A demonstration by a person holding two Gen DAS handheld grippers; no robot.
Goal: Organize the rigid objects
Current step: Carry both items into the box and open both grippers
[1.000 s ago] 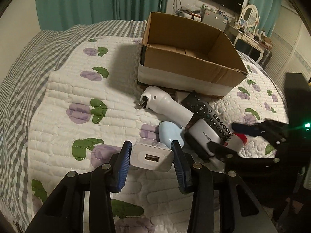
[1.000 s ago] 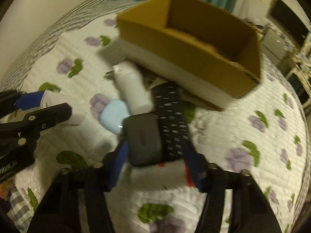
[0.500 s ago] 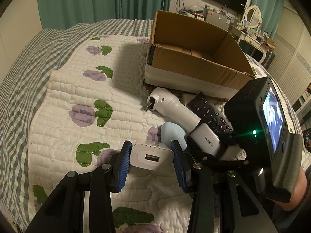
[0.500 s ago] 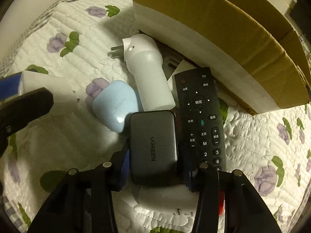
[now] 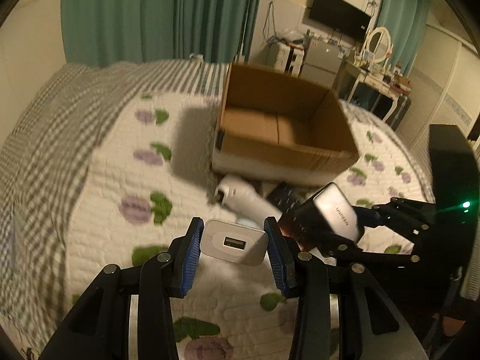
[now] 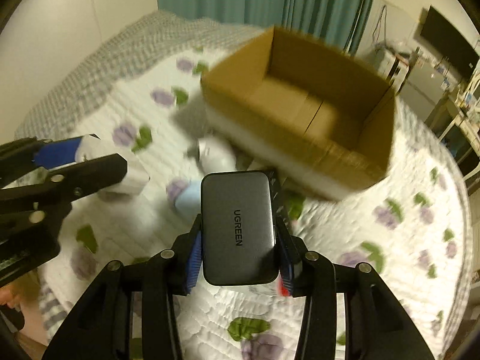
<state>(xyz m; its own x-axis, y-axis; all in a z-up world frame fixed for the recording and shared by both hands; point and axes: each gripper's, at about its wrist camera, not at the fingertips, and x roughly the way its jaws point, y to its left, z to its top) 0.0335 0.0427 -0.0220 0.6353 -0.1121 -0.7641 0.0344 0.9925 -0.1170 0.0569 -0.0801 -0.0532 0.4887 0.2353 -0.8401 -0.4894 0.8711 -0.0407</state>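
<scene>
Teal curtains hang behind a bed (image 5: 99, 186) spread with a white quilt printed in purple flowers, and an open cardboard box (image 5: 282, 126) sits on it, apparently empty.

Both hands carry something. The left gripper (image 5: 235, 241) is clamped on a white USB charger (image 5: 234, 241), blue pads pressed to its two sides, port facing the camera. The right gripper (image 6: 238, 246) holds a grey UGREEN charger (image 6: 238, 228) lengthwise between its pads, and its jaws are closing on it, so that grip is not fully settled. Both chargers are clear of the quilt, short of the box and lower than its rim as far as the blurred frames allow.

Left on the bed just in front of the box are a white plug-in device (image 5: 240, 195), a black remote (image 5: 283, 196) and a pale blue case (image 6: 187, 202), close together and half hidden.

The main risk I see is the grey charger. It is smooth, heavy for its size, and gripped only near its lower end, so much of its length sticks out beyond the pads; a quick swing toward the box could lever it out. The two grippers are also close side by side, and heading for the same opening they could knock into each other. Coming in too low would catch the box's near wall and shove it across the soft quilt.
</scene>
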